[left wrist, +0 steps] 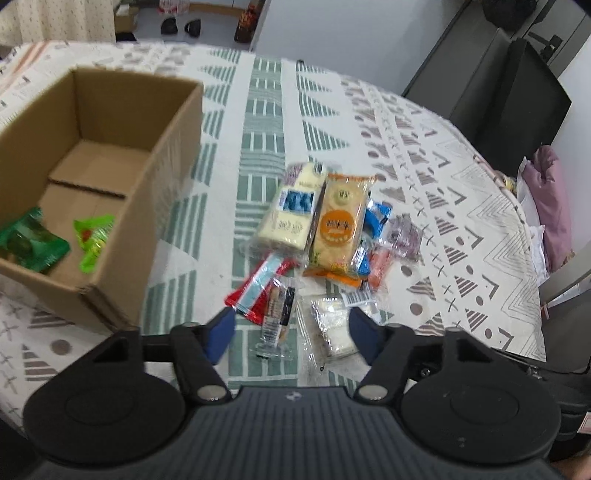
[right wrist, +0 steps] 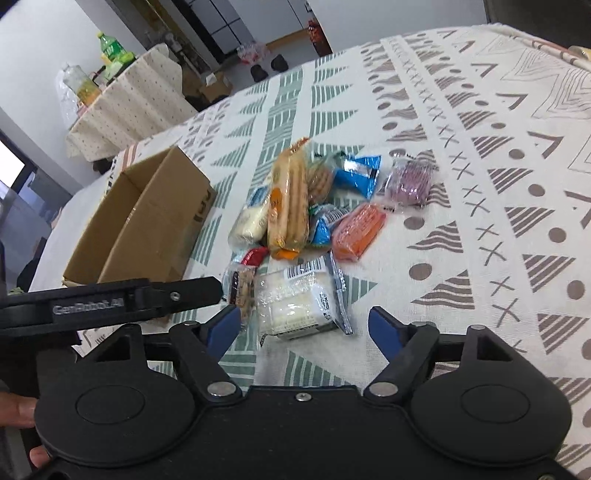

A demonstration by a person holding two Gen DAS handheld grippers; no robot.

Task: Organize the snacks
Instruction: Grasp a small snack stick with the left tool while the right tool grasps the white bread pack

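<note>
Wide table here, draped in a cream tablecloth patterned with green and grey triangles, crosses and dots. Beyond it, grey-white walls, a dark cabinet on the right of the left view, and a second small table in a dotted cloth carrying bottles, one of them green. Two dark shoes sit on the floor at the back.

One cardboard box, flaps open, stands left of the snack pile. Inside it: two green packets, a darker one and a lime one, both near the front wall.

The pile lies loose on the cloth, just right of the box. Counting what shows: one pale cracker pack, one orange cracker pack touching it side by side, one red bar, one dark-ended clear bar, one clear packet of white cake, one orange-pink packet, one purple packet, and two blue ones, possibly more underneath — hard to tell.

Left gripper hovers over the near edge of the pile, fingers spread wide, nothing between them. Right gripper likewise spread, empty, with the white cake just ahead of its tips. The left tool's arm crosses the right view, and a hand shows at the lower left edge.
</note>
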